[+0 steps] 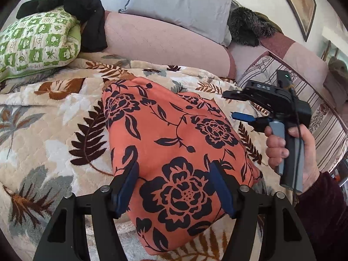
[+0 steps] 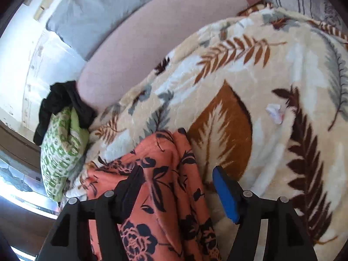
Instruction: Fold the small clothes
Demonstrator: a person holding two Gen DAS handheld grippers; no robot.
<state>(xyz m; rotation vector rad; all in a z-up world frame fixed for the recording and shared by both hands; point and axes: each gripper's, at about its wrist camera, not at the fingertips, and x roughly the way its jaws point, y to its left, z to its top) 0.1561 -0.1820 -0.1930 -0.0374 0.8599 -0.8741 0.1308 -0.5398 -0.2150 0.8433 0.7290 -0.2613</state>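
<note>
Left wrist view: leaf-print blanket (image 1: pixel 54 117) on bed, pillows beyond the jaws.
Left gripper (image 1: pixel 174 187) released over orange floral garment (image 1: pixel 174 143); right gripper (image 2: pixel 176 193) released, garment's lower edge cut off.

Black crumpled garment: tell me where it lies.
In the left wrist view the black crumpled garment lies upper left, draped over the green-and-white patterned pillow, against the pink bolster.

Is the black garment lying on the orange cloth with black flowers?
No, the black garment lies on the green-and-white patterned pillow, apart from the orange flowered cloth.
</note>
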